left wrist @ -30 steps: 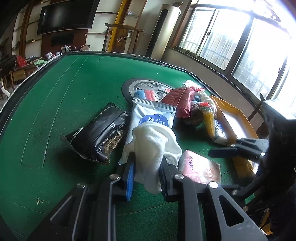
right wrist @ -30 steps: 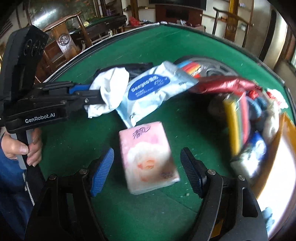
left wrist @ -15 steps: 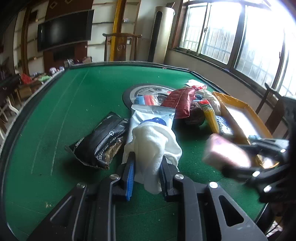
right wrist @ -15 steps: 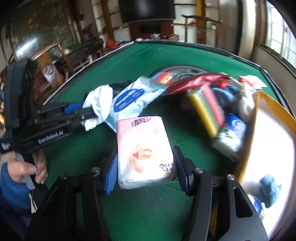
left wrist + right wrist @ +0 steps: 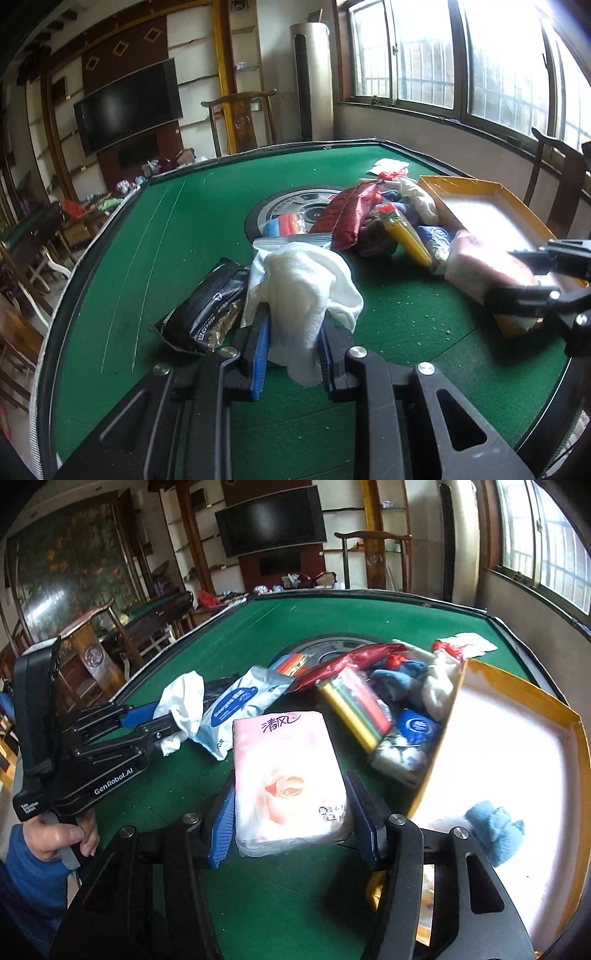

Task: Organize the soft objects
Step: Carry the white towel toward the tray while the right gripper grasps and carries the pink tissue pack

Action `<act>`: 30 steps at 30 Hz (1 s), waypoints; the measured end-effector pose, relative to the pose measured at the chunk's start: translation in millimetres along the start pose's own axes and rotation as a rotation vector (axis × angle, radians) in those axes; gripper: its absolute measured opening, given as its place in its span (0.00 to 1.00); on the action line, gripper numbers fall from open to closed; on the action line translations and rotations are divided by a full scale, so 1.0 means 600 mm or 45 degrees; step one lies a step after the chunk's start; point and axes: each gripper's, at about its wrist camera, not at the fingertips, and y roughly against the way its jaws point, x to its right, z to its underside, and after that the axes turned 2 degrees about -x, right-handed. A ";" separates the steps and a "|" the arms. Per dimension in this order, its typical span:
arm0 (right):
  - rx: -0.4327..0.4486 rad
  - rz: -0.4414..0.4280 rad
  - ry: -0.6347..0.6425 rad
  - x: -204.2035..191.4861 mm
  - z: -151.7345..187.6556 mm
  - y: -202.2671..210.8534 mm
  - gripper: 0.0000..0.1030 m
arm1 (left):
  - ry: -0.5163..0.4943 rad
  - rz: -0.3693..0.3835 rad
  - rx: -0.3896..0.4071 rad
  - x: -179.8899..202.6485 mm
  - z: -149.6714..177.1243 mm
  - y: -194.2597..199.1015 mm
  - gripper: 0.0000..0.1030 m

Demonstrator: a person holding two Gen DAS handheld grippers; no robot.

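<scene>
Carrying the pink tissue pack (image 5: 288, 779) clenched in the right tongs (image 5: 291, 812) above the table (image 5: 258, 904) beside the yellow tray (image 5: 576, 738), it may slip if squeezed loosely; left tongs (image 5: 293, 332) clamp the white cloth (image 5: 306, 291).

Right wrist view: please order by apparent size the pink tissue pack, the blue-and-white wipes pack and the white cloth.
1. pink tissue pack, though nearness to the camera enlarges it
2. blue-and-white wipes pack
3. white cloth, partly hidden by the left gripper

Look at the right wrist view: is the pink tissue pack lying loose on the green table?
No: the pink tissue pack is clamped between the right tongs, lifted above the green table.
</scene>
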 end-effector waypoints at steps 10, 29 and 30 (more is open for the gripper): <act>0.070 0.011 -0.099 0.068 0.014 0.045 0.53 | -0.113 -0.046 0.009 0.059 -0.024 0.012 0.23; 0.161 0.070 -0.325 0.232 0.055 0.115 0.53 | -0.418 -0.066 0.034 0.238 -0.091 0.000 0.24; 0.161 0.075 -0.335 0.240 0.056 0.117 0.53 | -0.429 -0.064 0.036 0.247 -0.093 -0.003 0.24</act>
